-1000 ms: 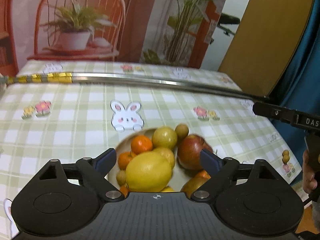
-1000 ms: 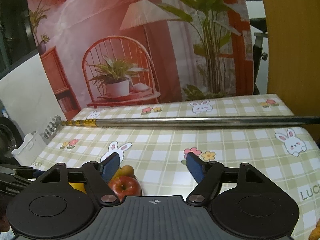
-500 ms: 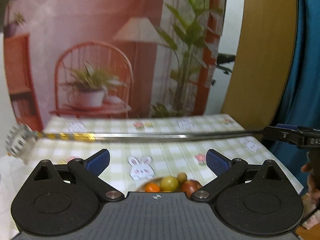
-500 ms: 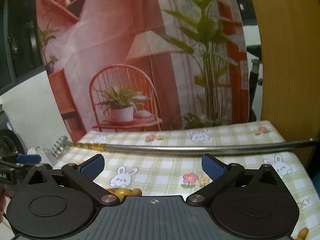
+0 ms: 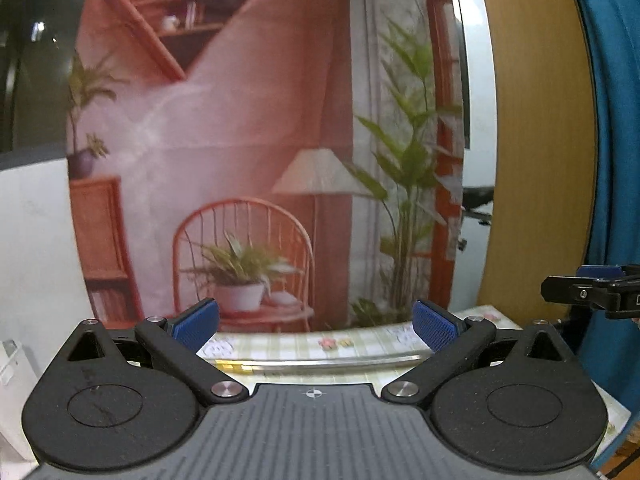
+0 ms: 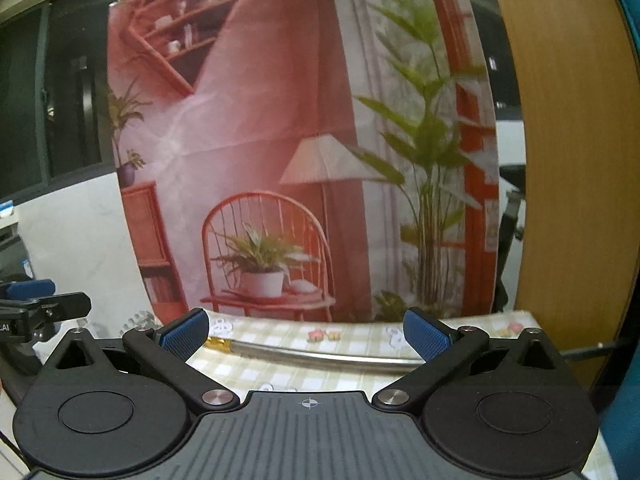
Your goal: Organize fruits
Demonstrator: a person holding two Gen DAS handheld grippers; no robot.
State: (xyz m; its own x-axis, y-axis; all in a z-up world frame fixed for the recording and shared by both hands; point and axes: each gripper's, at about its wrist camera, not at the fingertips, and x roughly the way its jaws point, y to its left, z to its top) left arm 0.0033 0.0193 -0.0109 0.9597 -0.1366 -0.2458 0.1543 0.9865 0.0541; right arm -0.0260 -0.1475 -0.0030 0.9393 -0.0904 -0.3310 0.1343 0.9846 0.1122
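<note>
both tongs wide apart and empty, no fruit showing in either view.

the printed backdrop [image 5: 256,128] fills the middle of each frame, red chair and potted plant on it; below, a strip of checked worktop [image 5: 360,340] peeks between the blue pads, a metal rod [image 6: 320,358] lying across it. left tongs [image 5: 316,326] have just spread fully, nothing between them; right tongs [image 6: 306,334] likewise, gaping on air. the fruit is out of sight, so its place cannot be told.
</note>
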